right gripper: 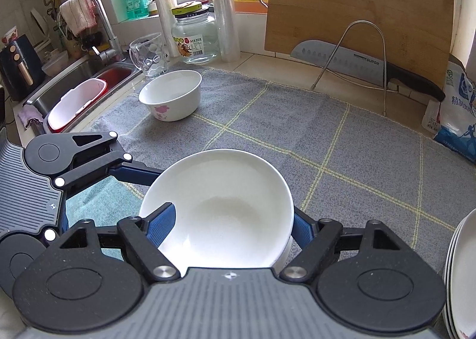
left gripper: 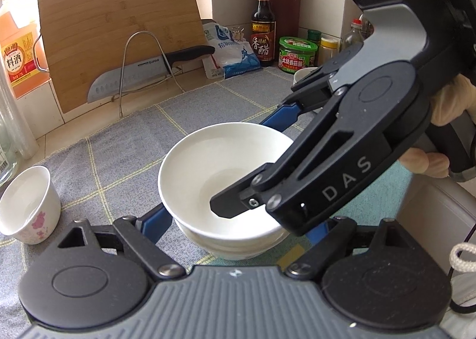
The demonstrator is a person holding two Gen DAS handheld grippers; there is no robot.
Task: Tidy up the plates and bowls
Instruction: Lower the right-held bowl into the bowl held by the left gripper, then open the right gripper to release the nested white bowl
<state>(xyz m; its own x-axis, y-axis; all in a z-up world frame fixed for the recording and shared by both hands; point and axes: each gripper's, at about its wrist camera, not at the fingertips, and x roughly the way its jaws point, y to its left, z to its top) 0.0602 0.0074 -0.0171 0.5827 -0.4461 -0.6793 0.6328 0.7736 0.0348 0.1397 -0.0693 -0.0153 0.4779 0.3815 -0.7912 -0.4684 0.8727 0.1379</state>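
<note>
1. Plain white bowl point(right gripper: 220, 211): top of a nested stack of white bowls point(left gripper: 235, 245) on the grey checked cloth point(right gripper: 342, 142). It lies between the right gripper's fingers, one blue pad inside the rim, the other outside the wall.
2. Right gripper point(right gripper: 230, 224): fingers closed on the plain white bowl's near rim. In the left wrist view its black body point(left gripper: 321, 178) reaches over the bowl from the right, one fingertip point(left gripper: 226, 205) inside the bowl, the other blue finger point(left gripper: 282, 117) beyond the far rim.
3. Left gripper point(left gripper: 238, 229): fingers spread wide, one on each side of the bowl stack's lower part; whether the pads touch the stack cannot be told.
4. Flower-printed bowl point(right gripper: 171, 98): upright on the cloth, well ahead and to the left of the right gripper's fingers; in the left wrist view it stands left of the left finger point(left gripper: 26, 205).
5. Stack of white plates point(right gripper: 461, 273): at the frame edge, right of the right gripper's right finger.
6. Bamboo cutting board point(right gripper: 357, 9): upright on a wire rack point(right gripper: 354, 53), far ahead of the fingers, with a kitchen knife point(right gripper: 357, 62) across the rack.
7. Glass mug point(right gripper: 150, 55) and glass jar point(right gripper: 195, 35): beyond the flower-printed bowl.
8. Sink point(right gripper: 74, 80): far left of the right fingers, with a red and white tub point(right gripper: 77, 104).
9. Vinegar bottle point(left gripper: 263, 23), green-lidded sauce jar point(left gripper: 297, 55) and salt bag point(left gripper: 229, 50): against the tiled wall, ahead and right of the left fingers.
</note>
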